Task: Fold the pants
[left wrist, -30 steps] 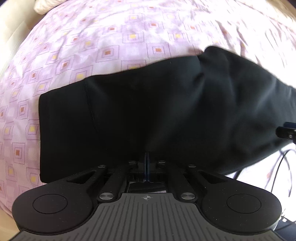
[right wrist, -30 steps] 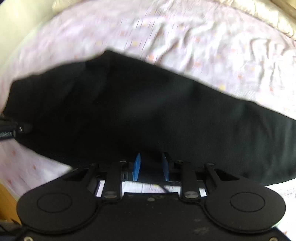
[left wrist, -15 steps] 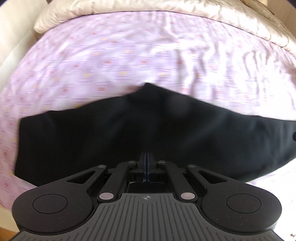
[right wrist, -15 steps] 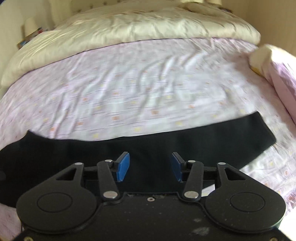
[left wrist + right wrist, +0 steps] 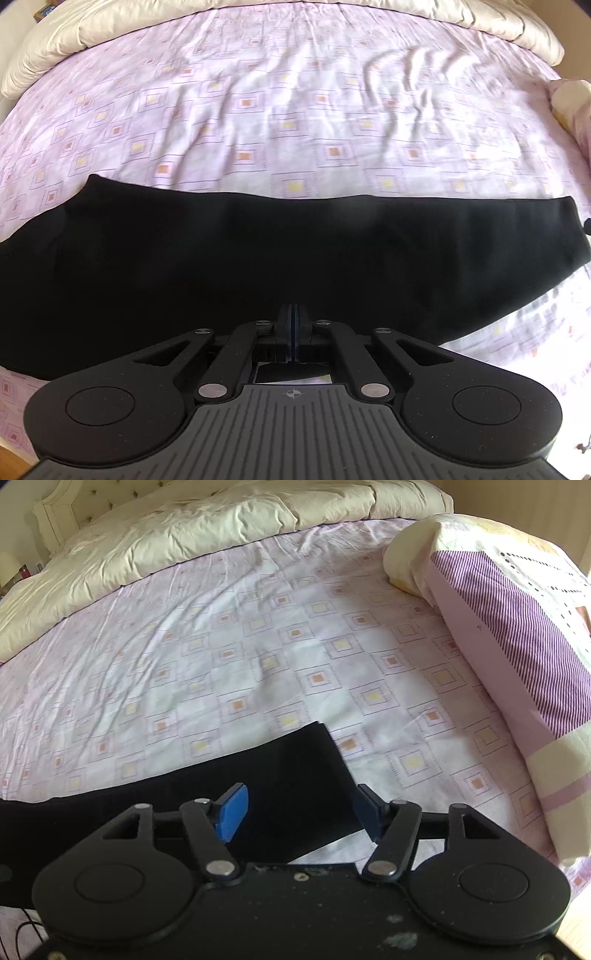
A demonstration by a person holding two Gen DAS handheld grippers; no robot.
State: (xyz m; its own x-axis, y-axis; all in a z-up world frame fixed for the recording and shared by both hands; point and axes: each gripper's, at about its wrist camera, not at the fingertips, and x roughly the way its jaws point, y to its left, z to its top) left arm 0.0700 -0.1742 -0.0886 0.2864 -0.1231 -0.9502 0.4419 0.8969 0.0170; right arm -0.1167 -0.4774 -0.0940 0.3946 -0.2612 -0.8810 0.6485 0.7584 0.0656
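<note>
A bed (image 5: 229, 657) with a lilac patterned sheet carries the black pants (image 5: 258, 258), stretched out long across its near part. The left gripper (image 5: 294, 328) is pinched tight at the pants' near edge; whether cloth is caught I cannot tell. The right gripper (image 5: 299, 812) has just been opening, its blue pads (image 5: 232, 812) wide over the pants' end, not pressing it.
</note>
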